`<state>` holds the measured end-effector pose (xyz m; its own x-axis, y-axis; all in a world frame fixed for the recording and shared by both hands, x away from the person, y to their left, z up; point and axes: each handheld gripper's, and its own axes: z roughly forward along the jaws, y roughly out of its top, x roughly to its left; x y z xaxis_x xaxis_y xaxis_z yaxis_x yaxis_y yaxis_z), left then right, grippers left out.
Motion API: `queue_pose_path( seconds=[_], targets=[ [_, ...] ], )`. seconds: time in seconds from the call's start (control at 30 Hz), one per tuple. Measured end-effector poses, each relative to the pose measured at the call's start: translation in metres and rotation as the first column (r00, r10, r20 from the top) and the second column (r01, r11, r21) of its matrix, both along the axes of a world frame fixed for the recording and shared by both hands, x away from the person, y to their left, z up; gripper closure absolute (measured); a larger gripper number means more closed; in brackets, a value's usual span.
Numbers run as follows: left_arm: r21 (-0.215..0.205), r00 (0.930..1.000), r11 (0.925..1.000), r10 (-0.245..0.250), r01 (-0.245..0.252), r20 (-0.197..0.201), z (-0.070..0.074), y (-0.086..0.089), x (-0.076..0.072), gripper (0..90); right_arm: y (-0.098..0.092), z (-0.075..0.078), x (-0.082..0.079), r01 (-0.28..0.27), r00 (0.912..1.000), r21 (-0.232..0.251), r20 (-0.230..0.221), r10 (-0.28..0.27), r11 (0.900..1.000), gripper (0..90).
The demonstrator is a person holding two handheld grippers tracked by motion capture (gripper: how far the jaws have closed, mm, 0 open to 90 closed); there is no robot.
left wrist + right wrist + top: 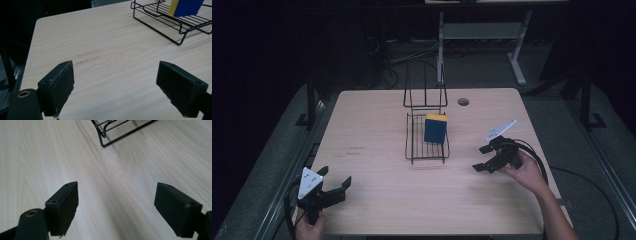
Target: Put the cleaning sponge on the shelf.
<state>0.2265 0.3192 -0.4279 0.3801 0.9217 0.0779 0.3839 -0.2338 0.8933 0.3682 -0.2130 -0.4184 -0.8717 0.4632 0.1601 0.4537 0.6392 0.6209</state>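
Left gripper (pixel 334 187) sits at the table's (pixel 377 200) near-left corner, jaws wide apart, holding nothing. Blue-and-yellow sponge (pixel 435 129) stands on edge in the black wire rack (pixel 412 145) mid-table, leaning toward its right side. Right gripper (pixel 482 158) hovers just right of the rack, jaws apart, empty. Risk: a low approach could catch the rack wire and drag the rack, tipping the sponge.

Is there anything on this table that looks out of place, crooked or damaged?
Nothing is spilled or broken. The blue and yellow sponge stands on edge in the black wire rack, leaning rather than lying flat. Faint scuff marks show on the light wooden table. The left gripper and right gripper are open, holding nothing.
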Motion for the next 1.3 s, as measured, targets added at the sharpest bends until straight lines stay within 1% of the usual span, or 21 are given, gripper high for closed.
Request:
queue_pose_path(
  seconds=[0.2,0.27,0.33,0.43,0.47,0.53,0.6,0.67,0.7,0.8,0.83,0.9,1.13,1.17,1.23,1.3],
  targets=[
    [0.001,1.0,1.0,-0.002,0.002,0.003,0.0,0.0,0.0,14.1,-0.004,-0.003,-0.005,-0.004,1.0,0.008,0.001,0.004,1.0,18.8],
    [0.003,1.0,1.0,-0.001,0.001,-0.002,0.0,0.0,0.0,14.1,-0.006,-0.005,-0.009,0.0,1.0,-0.002,0.006,0.0,1.0,18.7],
    [0.005,1.0,1.0,-0.002,0.002,-0.001,0.0,-0.001,0.0,14.1,-0.008,-0.006,-0.012,0.003,1.0,0.007,0.002,-0.003,1.0,18.7],
    [-0.001,1.0,1.0,-0.002,0.002,-0.001,-0.001,-0.002,0.0,14.1,-0.009,-0.006,-0.018,0.002,0.9999,0.008,0.016,-0.002,1.0,18.7],
    [-0.001,1.0,1.0,-0.002,0.002,-0.001,-0.001,-0.002,0.0,14.1,-0.01,-0.006,-0.019,0.004,0.9999,0.007,0.012,-0.004,1.0,18.7],
    [0.005,1.0,1.0,-0.004,0.004,0.002,0.0,-0.002,0.0,14.1,-0.011,-0.007,-0.022,0.004,0.9998,0.013,0.021,-0.004,1.0,18.7],
    [0.002,1.0,1.0,-0.004,0.004,0.001,0.0,-0.002,0.0,14.1,-0.011,-0.007,-0.023,0.008,0.9999,0.01,0.013,-0.008,1.0,18.6],
    [0.001,1.0,1.0,0.0,0.0,-0.003,-0.001,-0.001,0.0,14.1,-0.013,-0.009,-0.027,0.005,0.9996,0.014,0.028,-0.005,1.0,18.7],
    [0.001,1.0,1.0,0.0,0.0,-0.004,-0.001,-0.001,0.0,14.1,-0.013,-0.009,-0.028,0.01,0.9998,0.015,0.018,-0.01,1.0,18.7],
    [0.005,1.0,1.0,-0.002,0.002,0.001,0.0,-0.001,-0.001,14.1,-0.014,-0.01,-0.032,0.005,0.9995,0.019,0.03,-0.006,1.0,18.7],
    [0.005,1.0,1.0,-0.002,0.002,0.001,0.0,-0.001,-0.001,14.1,-0.014,-0.01,-0.033,0.011,0.9997,0.018,0.023,-0.011,1.0,18.6],
    [0.005,1.0,1.0,-0.002,0.002,0.0,0.0,-0.001,0.0,14.1,-0.016,-0.01,-0.035,0.007,0.9995,0.022,0.032,-0.008,1.0,18.6],
    [0.006,1.0,1.0,0.0,0.0,0.0,-0.001,-0.001,0.0,14.1,-0.019,-0.011,-0.04,0.014,0.9993,0.028,0.033,-0.015,0.999,18.6],
    [0.007,1.0,1.0,-0.001,0.001,0.002,-0.001,-0.001,-0.001,14.1,-0.021,-0.012,-0.043,0.014,0.9993,0.022,0.034,-0.015,1.0,18.7],
    [0.009,1.0,1.0,0.001,-0.001,0.003,0.0,0.0,-0.001,14.1,-0.022,-0.013,-0.046,0.014,0.9993,0.029,0.035,-0.015,0.999,18.7],
    [0.006,1.0,1.0,0.001,-0.001,0.004,-0.001,0.0,-0.001,14.1,-0.024,-0.012,-0.049,0.022,0.9988,0.027,0.043,-0.024,0.999,18.7]
  ],
)
